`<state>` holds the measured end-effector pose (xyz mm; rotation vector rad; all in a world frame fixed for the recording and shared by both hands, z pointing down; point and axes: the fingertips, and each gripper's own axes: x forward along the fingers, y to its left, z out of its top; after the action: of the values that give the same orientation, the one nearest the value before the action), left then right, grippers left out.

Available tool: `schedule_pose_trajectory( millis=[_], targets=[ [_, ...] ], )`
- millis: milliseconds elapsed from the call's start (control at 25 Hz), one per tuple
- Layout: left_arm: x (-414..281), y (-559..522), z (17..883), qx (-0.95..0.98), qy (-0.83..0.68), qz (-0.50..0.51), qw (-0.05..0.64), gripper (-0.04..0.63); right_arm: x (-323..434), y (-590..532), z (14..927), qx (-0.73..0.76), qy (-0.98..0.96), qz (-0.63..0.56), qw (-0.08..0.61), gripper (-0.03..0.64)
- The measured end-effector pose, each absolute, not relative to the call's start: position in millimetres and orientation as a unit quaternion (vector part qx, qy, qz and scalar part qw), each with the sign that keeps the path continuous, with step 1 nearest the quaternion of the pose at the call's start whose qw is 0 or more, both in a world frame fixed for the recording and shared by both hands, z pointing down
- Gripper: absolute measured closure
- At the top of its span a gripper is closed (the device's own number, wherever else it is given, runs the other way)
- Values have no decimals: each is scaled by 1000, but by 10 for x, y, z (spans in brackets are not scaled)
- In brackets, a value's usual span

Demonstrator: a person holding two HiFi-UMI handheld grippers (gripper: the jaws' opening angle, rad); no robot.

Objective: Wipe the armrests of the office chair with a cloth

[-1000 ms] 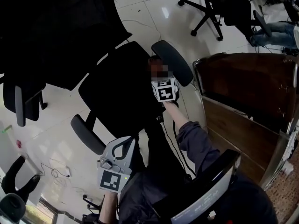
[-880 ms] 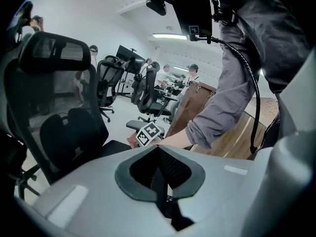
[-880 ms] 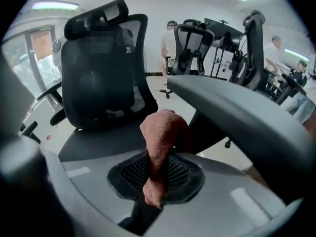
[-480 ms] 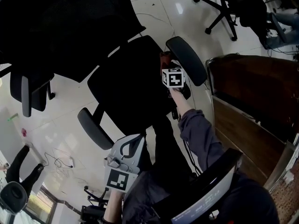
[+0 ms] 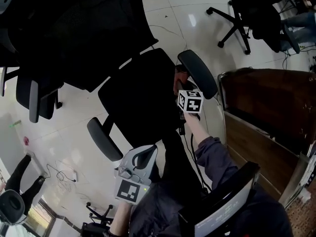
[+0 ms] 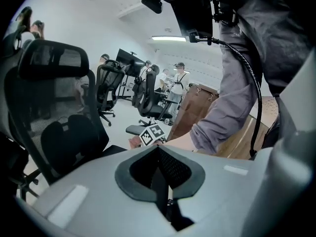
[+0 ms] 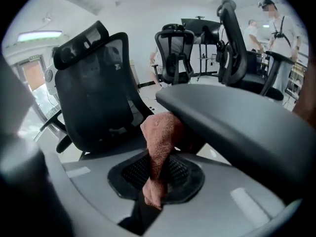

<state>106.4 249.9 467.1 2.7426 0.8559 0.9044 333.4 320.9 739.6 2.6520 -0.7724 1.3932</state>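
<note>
Cloth point(image 7: 159, 142), clamped in the right claw point(image 7: 154, 186), lay against the armrest point(image 7: 232, 117), clear only in the right gripper view; the left claw point(image 6: 160, 177) was closed and empty.

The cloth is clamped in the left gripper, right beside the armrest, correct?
Not the left. The right gripper view shows the cloth clamped in the right gripper, right beside the armrest. The left gripper is shut on nothing.
</note>
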Motion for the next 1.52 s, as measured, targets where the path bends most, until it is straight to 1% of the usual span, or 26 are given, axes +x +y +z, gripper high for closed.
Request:
schedule_pose_trajectory(
  millis=[200, 320, 520, 680, 840, 1080, 1240, 1360, 1520],
  targets=[
    [995, 2455, 4605, 912, 275, 297, 70, 580, 3289, 3281, 6944, 874, -252, 416, 7, 569],
    [907, 2441, 4642, 911, 267, 304, 81, 580, 3301, 3331, 6919, 873, -248, 419, 10, 569],
    [831, 2430, 4699, 915, 241, 311, 88, 580, 3362, 3323, 7292, 867, -233, 440, 21, 569],
    [787, 2447, 4777, 917, 216, 321, 97, 580, 3448, 3270, 7649, 863, -225, 448, 55, 569],
    [809, 2471, 4837, 918, 197, 328, 100, 580, 3585, 3314, 7984, 858, -210, 462, 73, 569],
    [848, 2555, 4916, 919, 174, 337, 108, 580, 3661, 3317, 8120, 847, -230, 472, 83, 569],
    [904, 2638, 4858, 924, 161, 329, 111, 580, 3532, 3244, 8022, 837, -263, 473, 82, 569],
    [936, 2668, 4774, 930, 145, 315, 125, 580, 3388, 3187, 7876, 830, -284, 474, 80, 569],
    [933, 2658, 4584, 936, 124, 297, 144, 580, 3245, 3082, 7463, 818, -326, 466, 86, 569]
  ],
)
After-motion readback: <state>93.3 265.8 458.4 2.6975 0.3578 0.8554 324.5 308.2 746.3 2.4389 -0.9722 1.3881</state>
